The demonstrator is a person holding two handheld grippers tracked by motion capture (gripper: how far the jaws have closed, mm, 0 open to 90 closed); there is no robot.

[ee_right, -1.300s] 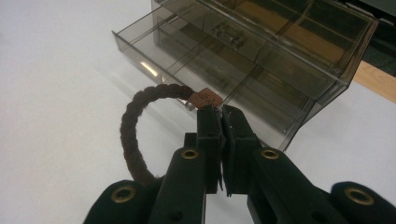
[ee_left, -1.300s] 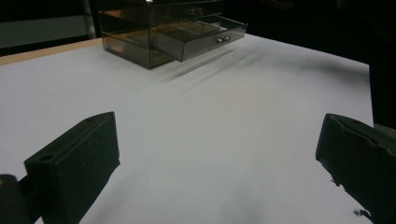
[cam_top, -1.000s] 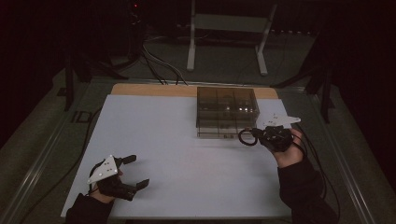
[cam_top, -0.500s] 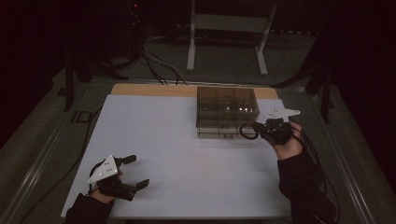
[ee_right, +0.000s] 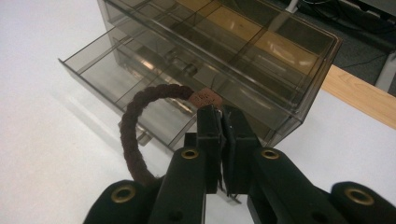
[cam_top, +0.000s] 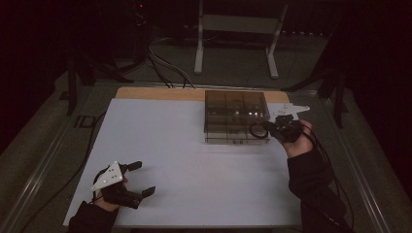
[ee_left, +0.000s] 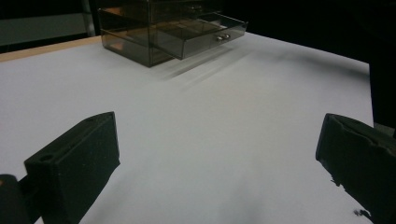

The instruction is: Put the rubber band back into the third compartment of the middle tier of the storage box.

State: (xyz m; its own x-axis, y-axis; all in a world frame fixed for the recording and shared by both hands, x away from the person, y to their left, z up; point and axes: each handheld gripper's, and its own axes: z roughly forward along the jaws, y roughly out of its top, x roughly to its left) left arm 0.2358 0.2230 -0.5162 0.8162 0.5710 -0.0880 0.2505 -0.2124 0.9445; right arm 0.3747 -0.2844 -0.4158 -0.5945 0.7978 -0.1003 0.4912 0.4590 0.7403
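Note:
A smoky transparent drawer box [cam_top: 235,114] stands at the back right of the white table sheet [cam_top: 184,145]. Its lower drawer [ee_right: 130,70] is pulled out. My right gripper [cam_top: 270,127] hovers at the box's right front corner, shut on a dark braided loop [ee_right: 135,121] with a small brown tag. The loop [cam_top: 257,131] hangs just over the open drawer. In the right gripper view the gripper [ee_right: 223,121] pinches the loop beside the tag. My left gripper [cam_top: 144,178] rests low at the front left, open and holding nothing, far from the box [ee_left: 154,32].
A wooden strip [cam_top: 155,93] runs along the table's back edge. Behind it stand a metal frame [cam_top: 233,29] and cables [cam_top: 165,68] on the floor. A cable [cam_top: 90,145] trails off the left side.
My right gripper has carried the loop a little farther back, toward the box and over the open drawer. The left gripper has not moved.

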